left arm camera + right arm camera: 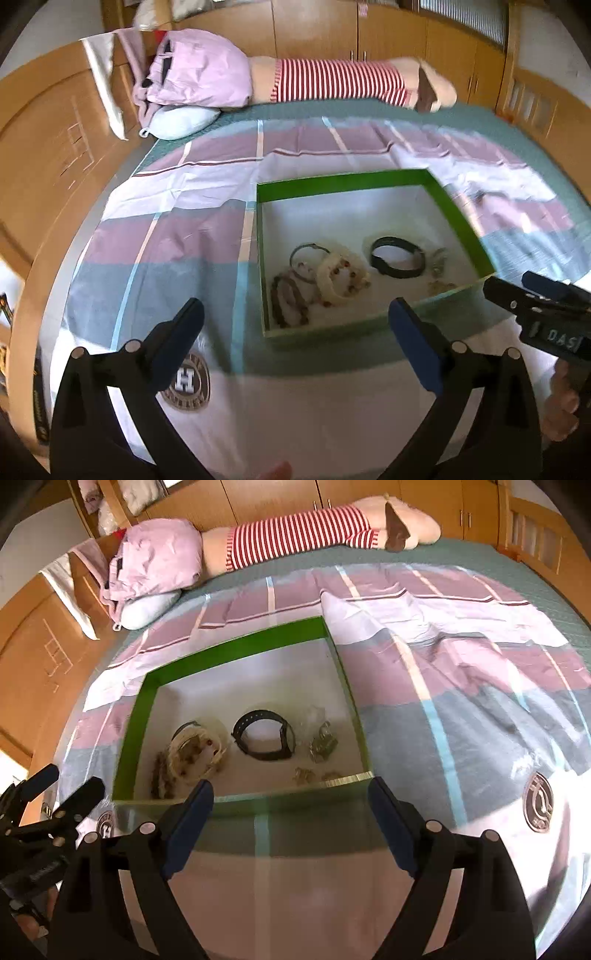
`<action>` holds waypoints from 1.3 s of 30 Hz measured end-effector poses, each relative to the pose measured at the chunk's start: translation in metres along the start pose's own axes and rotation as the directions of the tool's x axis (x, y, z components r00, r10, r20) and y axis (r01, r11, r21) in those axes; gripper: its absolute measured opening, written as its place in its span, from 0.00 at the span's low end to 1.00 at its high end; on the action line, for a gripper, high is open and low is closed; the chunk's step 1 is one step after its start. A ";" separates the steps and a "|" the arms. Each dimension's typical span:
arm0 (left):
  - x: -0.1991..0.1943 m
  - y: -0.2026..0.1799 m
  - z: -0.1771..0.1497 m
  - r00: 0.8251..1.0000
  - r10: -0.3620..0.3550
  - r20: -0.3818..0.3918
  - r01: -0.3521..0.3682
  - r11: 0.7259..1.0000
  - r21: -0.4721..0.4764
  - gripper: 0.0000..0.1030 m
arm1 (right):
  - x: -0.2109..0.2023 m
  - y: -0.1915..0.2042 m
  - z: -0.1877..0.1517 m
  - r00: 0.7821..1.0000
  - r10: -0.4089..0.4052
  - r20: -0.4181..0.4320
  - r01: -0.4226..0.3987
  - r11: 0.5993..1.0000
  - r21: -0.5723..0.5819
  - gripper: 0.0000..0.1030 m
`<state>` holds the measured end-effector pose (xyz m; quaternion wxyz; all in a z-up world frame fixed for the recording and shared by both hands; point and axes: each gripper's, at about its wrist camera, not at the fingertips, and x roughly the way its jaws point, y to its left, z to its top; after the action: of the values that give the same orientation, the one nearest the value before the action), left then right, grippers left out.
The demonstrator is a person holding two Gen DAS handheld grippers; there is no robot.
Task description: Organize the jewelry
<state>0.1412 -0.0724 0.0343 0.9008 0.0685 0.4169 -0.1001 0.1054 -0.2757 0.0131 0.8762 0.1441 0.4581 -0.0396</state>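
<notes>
Item: green box (347, 181), lying open on the bed (177, 229) — holding the jewelry. Contents: black strap band (397, 257), cream beaded bracelets (341, 275), thin dark bangle (308, 254), dark beaded strand (290, 299), small metal pieces (439, 264), all sitting loose on the white floor. Sorting is looking mostly done; nothing is showing on the bedspread outside the box. Left hand-held gripper (295, 317) and right hand-held gripper (291, 797) are both hovering released, empty, at the near wall. Surroundings: striped plush toy (332, 83), pink bundle (199, 70) — neither obstructing.
</notes>
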 end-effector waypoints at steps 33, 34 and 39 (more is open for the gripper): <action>-0.114 0.029 -0.084 0.995 0.072 0.075 -0.070 0.997 -0.033 0.98 | -0.111 0.053 -0.084 0.990 -0.001 0.143 0.029 0.979 -0.200 0.83; -0.114 0.029 -0.084 0.995 0.073 0.074 -0.070 0.997 -0.033 0.98 | -0.111 0.052 -0.084 0.990 0.002 0.141 0.027 0.980 -0.199 0.83; -0.113 0.029 -0.085 0.995 0.071 0.073 -0.069 0.997 -0.037 0.98 | -0.111 0.049 -0.082 0.992 0.006 0.129 0.018 0.983 -0.184 0.83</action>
<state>0.0141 -0.0124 0.0674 0.9196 0.0636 0.3823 -0.0638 -0.0142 -0.2126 0.0699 0.9135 0.0579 0.4025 -0.0090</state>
